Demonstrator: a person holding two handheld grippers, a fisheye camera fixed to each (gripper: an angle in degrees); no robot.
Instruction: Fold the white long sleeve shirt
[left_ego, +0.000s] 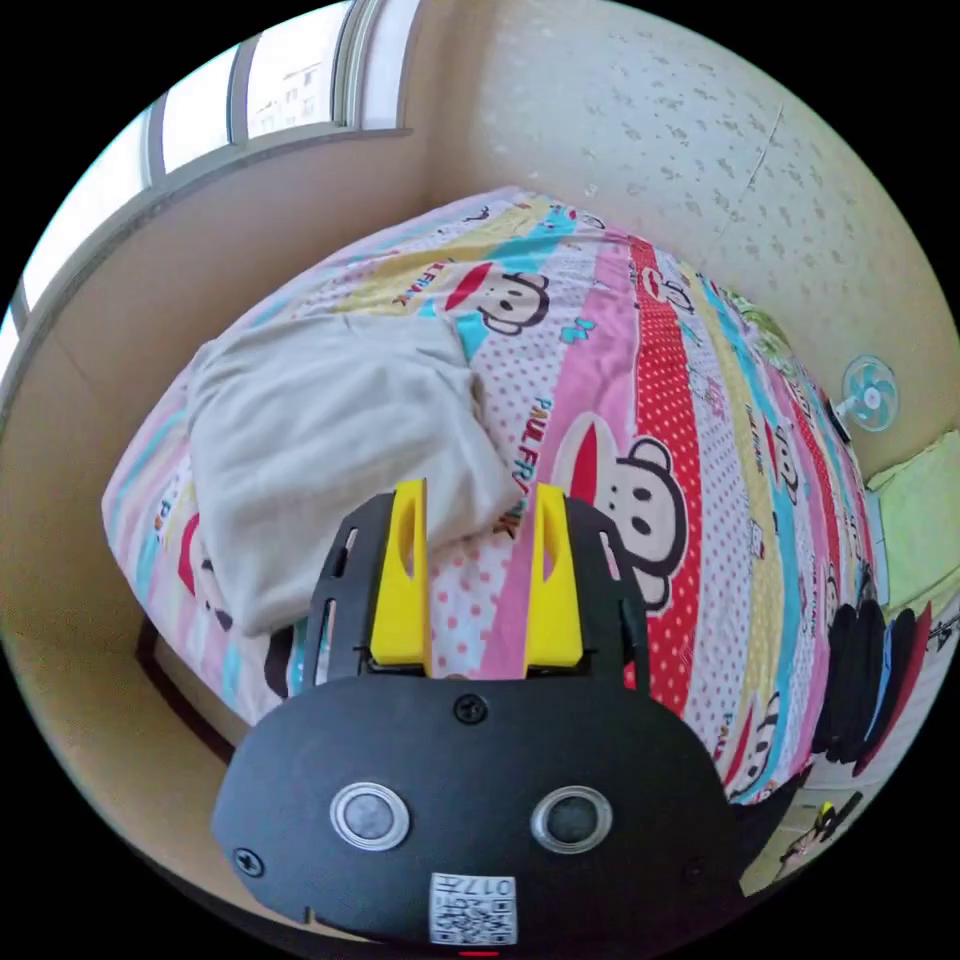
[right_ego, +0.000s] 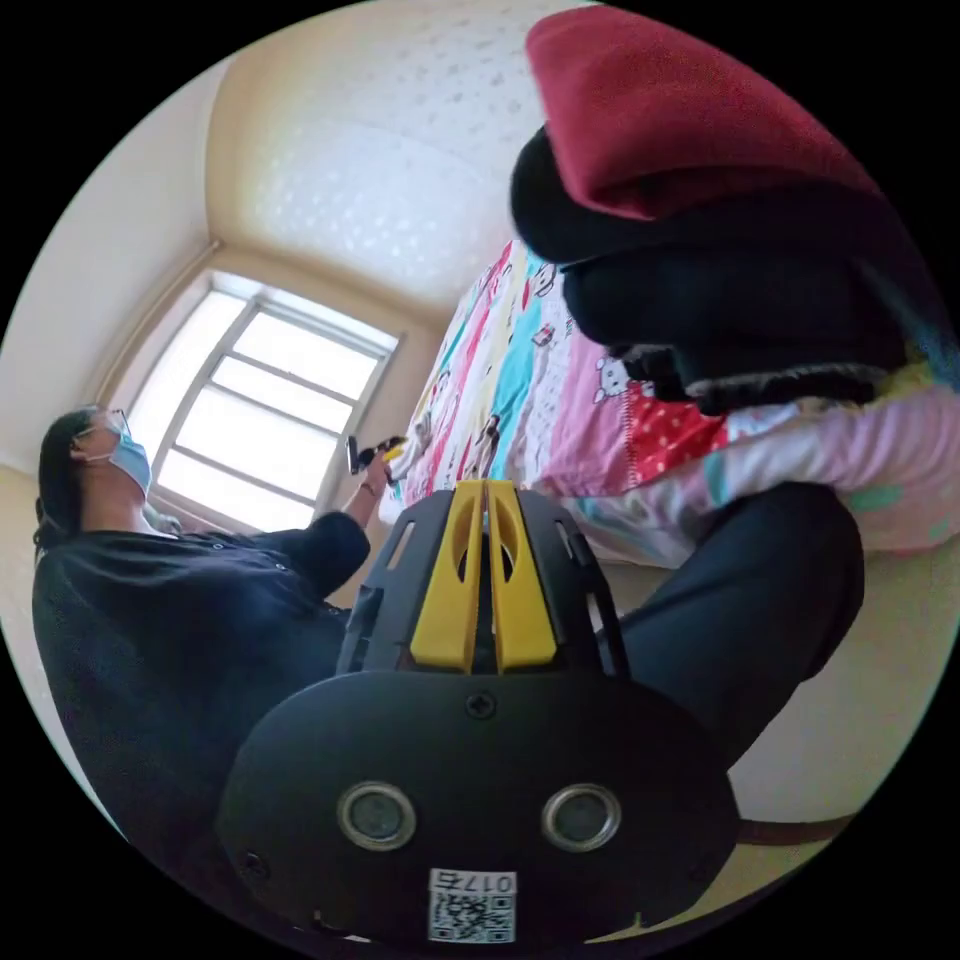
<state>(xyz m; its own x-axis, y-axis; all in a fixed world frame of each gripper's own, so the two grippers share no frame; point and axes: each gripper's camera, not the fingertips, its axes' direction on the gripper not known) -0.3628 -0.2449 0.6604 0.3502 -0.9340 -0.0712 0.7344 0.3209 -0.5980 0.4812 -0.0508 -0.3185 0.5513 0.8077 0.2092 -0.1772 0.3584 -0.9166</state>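
- The shirt lies on the bed as a compact white bundle, at about 10 o'clock from the centre of the left gripper view, near the corner of the bed closest to the window.
- We see no sleeves trailing out of it; the outline is roughly rectangular, with layers stacked and a soft rounded edge toward 3 o'clock. We judge the folding to be done or nearly so, with perhaps a last tidying or a move to a pile left.
- Our left gripper hovers just at the bundle's 5 o'clock corner, its yellow jaws standing apart with only the patterned sheet between them; they grip nothing.
- Our right gripper hangs low beside the bed, off the shirt altogether, its jaws pressed together with nothing between them.
- In the right gripper view the left gripper appears small at about 10 o'clock, held out over the bed by the person, who stands in dark clothes before the window.
- A stack of dark and red clothes sits on the bed's edge at 1 o'clock in that view; it looks like garments already folded, though we cannot tell for sure.
- A small fan stands by the wall at 3 o'clock in the left gripper view.
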